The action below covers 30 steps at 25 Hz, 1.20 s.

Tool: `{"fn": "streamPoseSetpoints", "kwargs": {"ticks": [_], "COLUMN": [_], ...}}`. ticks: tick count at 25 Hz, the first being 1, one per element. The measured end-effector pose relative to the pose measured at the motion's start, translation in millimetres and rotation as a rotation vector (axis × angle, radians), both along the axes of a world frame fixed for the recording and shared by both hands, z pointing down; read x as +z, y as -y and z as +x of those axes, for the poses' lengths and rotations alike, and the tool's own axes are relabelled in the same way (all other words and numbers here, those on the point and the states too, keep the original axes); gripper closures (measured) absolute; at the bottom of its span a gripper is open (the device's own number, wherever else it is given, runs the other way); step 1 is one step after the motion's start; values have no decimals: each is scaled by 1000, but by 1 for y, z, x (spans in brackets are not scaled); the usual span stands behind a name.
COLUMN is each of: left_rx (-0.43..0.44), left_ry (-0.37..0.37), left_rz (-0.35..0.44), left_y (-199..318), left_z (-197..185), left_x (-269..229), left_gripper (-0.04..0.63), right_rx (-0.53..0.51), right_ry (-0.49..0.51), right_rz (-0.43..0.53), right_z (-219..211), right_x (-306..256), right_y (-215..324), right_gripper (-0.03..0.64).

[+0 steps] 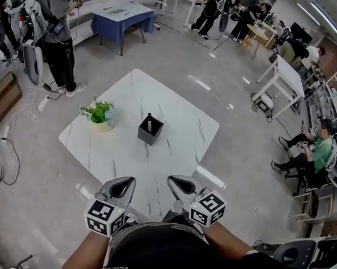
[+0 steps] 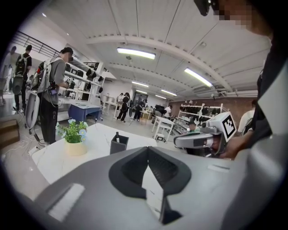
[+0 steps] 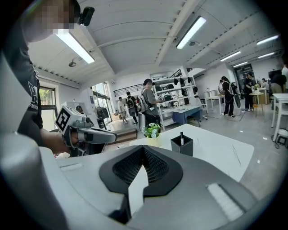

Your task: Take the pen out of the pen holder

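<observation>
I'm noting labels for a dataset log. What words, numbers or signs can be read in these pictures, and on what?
No text reads whole.
Left tool, cube: black-and-white square markers, no words.
Right tool, cube: likewise markers only.
Shirt: white letters at the picture's lower edge, cut off, unreadable.
Pen holder, pen, plant pot: no print to be seen.

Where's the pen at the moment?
In the head view the slim dark pen stands in the dark square pen holder near the middle of the white marble table, right of the small potted plant.
</observation>
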<state>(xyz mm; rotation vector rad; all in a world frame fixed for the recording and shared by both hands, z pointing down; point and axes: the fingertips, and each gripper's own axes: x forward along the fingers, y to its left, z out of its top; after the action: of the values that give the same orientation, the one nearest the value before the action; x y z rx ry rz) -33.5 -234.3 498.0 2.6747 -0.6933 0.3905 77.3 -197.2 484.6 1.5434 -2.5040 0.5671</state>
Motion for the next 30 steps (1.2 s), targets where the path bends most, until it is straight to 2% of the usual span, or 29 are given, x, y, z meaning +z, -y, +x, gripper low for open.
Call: {"fn": "streamPoseSetpoints", "kwargs": {"ticks": [14, 30], "left_rx": [-173, -216], "left_ry": [24, 41], "left_rz": [4, 15], "left_y": [2, 1], "left_z": [22, 27], "left_x": [-6, -11], "left_gripper": [538, 538], "right_rx": [-147, -222], "right_ry": [13, -2], "right_rz": [34, 37], "right_z": [32, 35], "right_x": [-12, -10], "right_y": [32, 39], "right_gripper": [617, 617]}}
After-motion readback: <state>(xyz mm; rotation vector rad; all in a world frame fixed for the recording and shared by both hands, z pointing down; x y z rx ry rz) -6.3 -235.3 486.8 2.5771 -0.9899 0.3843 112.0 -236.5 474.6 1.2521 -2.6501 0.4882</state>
